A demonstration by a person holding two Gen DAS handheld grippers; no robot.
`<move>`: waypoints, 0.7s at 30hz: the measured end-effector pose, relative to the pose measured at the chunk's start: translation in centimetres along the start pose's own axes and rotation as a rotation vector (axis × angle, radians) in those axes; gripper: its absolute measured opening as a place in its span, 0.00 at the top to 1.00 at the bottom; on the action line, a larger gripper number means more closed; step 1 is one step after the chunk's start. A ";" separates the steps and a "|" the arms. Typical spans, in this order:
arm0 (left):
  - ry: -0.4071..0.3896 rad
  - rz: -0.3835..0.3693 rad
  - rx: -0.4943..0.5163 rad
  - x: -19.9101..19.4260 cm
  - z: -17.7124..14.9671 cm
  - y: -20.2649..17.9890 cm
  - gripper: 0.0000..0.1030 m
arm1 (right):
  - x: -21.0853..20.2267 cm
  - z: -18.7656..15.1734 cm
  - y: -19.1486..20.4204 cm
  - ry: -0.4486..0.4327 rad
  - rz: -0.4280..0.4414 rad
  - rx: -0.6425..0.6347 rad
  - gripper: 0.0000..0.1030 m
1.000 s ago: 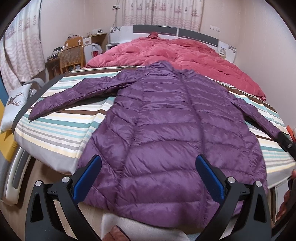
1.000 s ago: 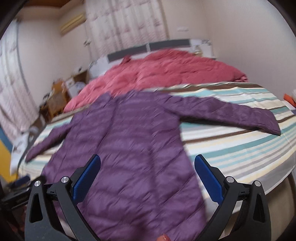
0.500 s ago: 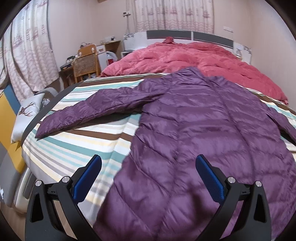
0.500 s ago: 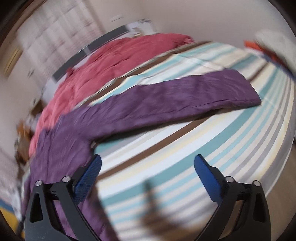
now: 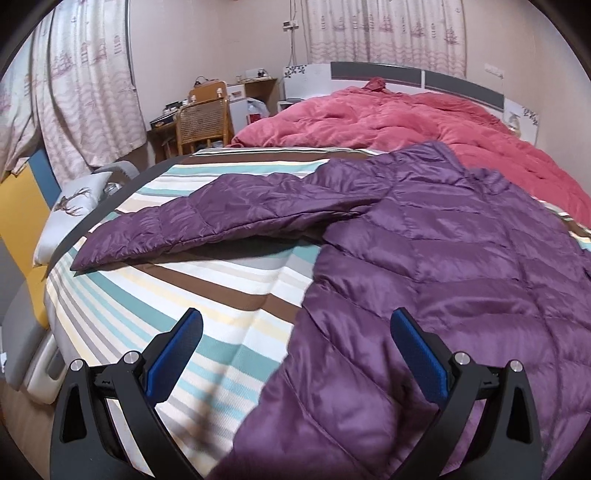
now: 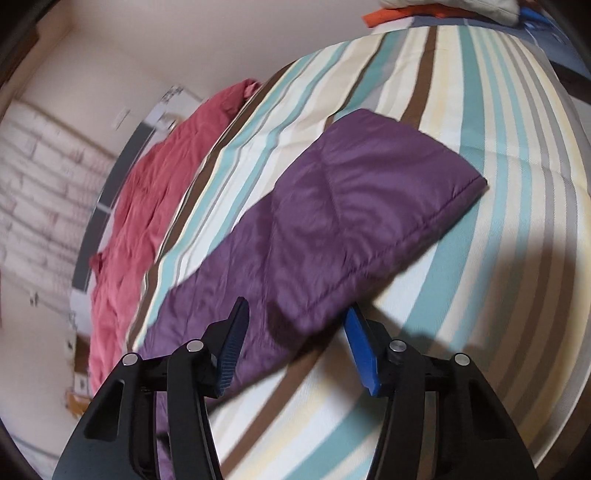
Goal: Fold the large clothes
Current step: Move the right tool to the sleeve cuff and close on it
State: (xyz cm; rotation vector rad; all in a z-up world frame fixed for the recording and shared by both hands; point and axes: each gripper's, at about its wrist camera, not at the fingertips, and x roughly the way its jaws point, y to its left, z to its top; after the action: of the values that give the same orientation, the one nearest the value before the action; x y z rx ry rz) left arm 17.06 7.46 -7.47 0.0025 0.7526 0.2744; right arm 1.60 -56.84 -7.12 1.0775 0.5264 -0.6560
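Observation:
A purple quilted down coat lies spread flat on the striped bed sheet. Its left sleeve stretches out to the left. My left gripper is open and empty above the coat's lower left edge. In the right wrist view the coat's other sleeve lies across the sheet, cuff to the upper right. My right gripper is open, with its jaws on either side of the sleeve's near edge; the fabric overlaps the right finger.
A red duvet covers the head half of the bed, also in the right wrist view. A wicker chair and a desk stand at the far left. A deer-print cushion lies off the bed's left edge. Folded things sit beyond the bed.
My left gripper has moved left and closer toward the coat's left side. My right gripper has swung right and down to the right sleeve, and its jaws have narrowed around the sleeve's edge.

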 end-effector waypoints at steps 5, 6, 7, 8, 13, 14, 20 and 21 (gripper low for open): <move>0.011 0.055 0.018 1.5 0.2 0.0 0.02 | 0.7 1.3 -0.3 -0.026 -0.003 0.077 0.53; 0.015 0.065 0.018 1.8 0.2 0.1 0.02 | 0.7 1.8 -0.6 -0.031 -0.015 0.086 0.59; 0.023 0.076 0.015 2.1 0.2 0.2 0.02 | 0.9 2.0 -0.7 -0.034 -0.023 0.092 0.64; 0.029 0.082 0.012 2.4 0.2 0.4 0.02 | 1.0 2.2 -0.8 -0.040 -0.028 0.098 0.67; 0.069 0.095 0.015 4.1 -0.2 0.7 0.02 | 1.8 2.9 -0.2 -0.042 -0.063 0.023 0.86; 0.073 0.095 0.019 4.3 -0.3 0.6 0.02 | 1.8 2.9 0.1 -0.046 -0.076 -0.008 0.86; 0.078 0.106 0.041 4.7 -0.7 0.1 0.02 | 1.4 2.1 4.2 -0.107 -0.127 -0.189 0.86; 0.080 0.106 0.043 4.7 -0.7 0.0 0.02 | 1.3 1.9 4.9 -0.116 -0.128 -0.219 0.86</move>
State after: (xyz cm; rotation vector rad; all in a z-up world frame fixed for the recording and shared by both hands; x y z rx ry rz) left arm 19.84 8.60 -11.16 0.0723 0.8391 0.3611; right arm 6.12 -57.30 -4.16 0.7996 0.5557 -0.7496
